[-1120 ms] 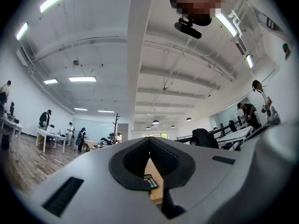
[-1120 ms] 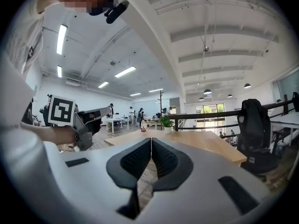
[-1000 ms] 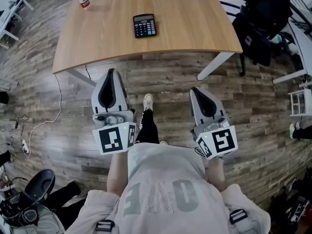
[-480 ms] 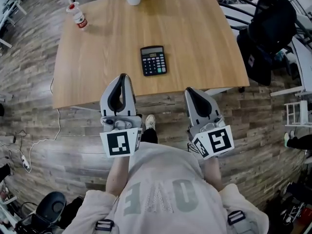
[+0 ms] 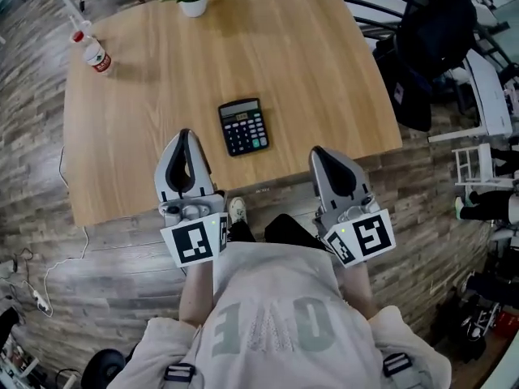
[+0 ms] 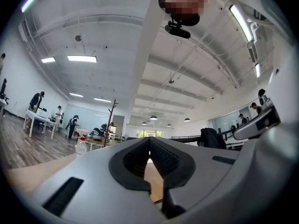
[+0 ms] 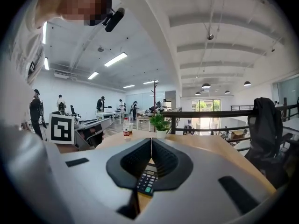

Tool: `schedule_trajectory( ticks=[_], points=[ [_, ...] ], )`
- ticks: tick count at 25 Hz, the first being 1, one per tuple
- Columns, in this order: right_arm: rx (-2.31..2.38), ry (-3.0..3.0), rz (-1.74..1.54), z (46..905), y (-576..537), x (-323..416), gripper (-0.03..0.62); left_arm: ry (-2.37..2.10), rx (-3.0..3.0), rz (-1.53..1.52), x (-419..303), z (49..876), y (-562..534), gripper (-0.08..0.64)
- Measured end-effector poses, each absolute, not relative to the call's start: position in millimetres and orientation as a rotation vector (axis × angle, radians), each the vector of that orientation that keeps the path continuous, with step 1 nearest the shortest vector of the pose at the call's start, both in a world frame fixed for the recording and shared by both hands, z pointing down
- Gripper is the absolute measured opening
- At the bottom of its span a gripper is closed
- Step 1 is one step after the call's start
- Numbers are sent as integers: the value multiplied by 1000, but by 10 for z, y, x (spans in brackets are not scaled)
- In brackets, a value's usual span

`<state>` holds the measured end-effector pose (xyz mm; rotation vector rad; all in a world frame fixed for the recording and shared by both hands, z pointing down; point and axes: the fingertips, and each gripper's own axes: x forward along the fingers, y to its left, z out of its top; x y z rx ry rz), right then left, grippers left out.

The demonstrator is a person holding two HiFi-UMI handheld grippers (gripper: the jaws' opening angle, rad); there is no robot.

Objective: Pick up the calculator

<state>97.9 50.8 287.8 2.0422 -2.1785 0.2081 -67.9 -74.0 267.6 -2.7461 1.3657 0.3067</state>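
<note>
Presently, item one: calculator [image 5: 243, 126], dark, lying flat on the wooden bench [image 5: 324, 63], close to its near edge and about midway along it, display end toward the far edge. We judge it light and stiff, a thin plastic body sitting low on the surface. The casing looks smooth, so it is liable to slide, and the display and keys are its tender parts. Best hold, in our view, is across the narrow width, with pads on the two long side edges near the middle.

Item two: left claw [image 5: 185, 136], jaws together, nothing in them, over the near edge just left of the calculator.

Item three: right claw [image 5: 321, 152], jaws likewise together and empty, at the same edge to the calculator's right. Either claw would need to open first.
</note>
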Motion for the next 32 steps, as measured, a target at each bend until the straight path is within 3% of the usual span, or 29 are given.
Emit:
schedule_trajectory(
  ticks=[15, 24, 32],
  points=[
    [1984, -2462, 316, 2891, -58, 1186, 18, 1338, -2662, 154, -259, 2567, -936, 8],
    [1953, -2532, 351, 2879, -380, 1824, 18, 1384, -2543, 230, 175, 2195, -1256, 8],
    [1818, -2600, 363, 2942, -588, 2037, 20, 1396, -2564, 122, 562, 2283, -1280, 8]
  ],
)
